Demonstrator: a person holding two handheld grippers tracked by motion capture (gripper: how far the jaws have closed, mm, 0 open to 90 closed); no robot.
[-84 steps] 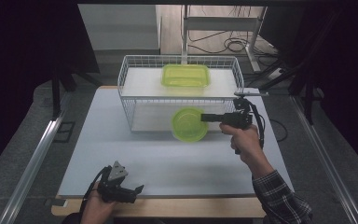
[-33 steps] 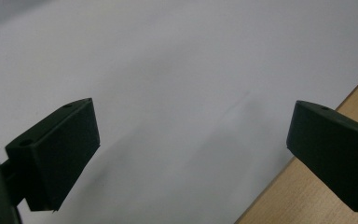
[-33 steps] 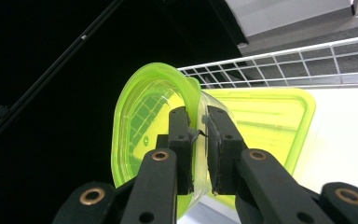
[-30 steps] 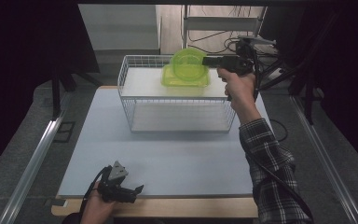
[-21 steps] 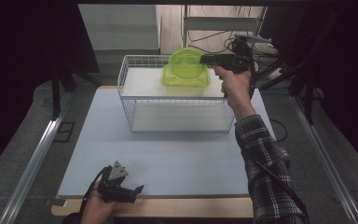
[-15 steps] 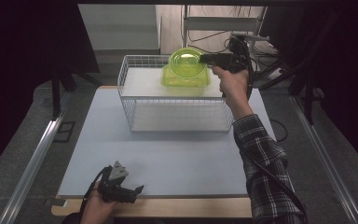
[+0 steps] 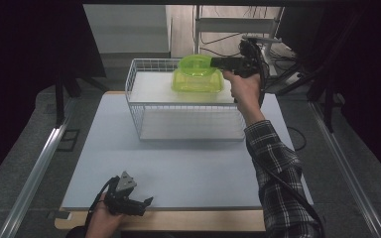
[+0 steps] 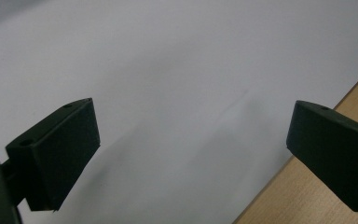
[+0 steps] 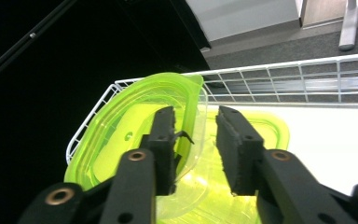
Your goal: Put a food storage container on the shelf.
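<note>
A white wire rack point(image 7: 186, 106) stands at the back of the table, with a green rectangular container point(image 7: 198, 82) on its top shelf. My right gripper point(image 7: 214, 62) reaches in from the right and is shut on the rim of a round green bowl point(image 7: 193, 63), which it holds tilted just over the container. In the right gripper view the bowl point(image 9: 121, 130) has its wall between my right gripper's point(image 9: 196, 114) jaws, and the container point(image 9: 265, 128) lies below. My left gripper point(image 7: 146, 202) rests open at the table's front edge; in its own view, my left gripper point(image 8: 193, 116) has nothing between its jaws.
The rack's wire rim point(image 9: 307, 74) runs around the top shelf. A pale grey mat point(image 7: 178, 163) covers the table, with a wooden strip point(image 8: 335, 140) along its front edge. Metal rails run down both sides, and cables and a stand lie behind the rack.
My right gripper lifted the green bowl from in front of the rack up to the top shelf, then shifted it slightly left over the container. My left gripper stayed still.
</note>
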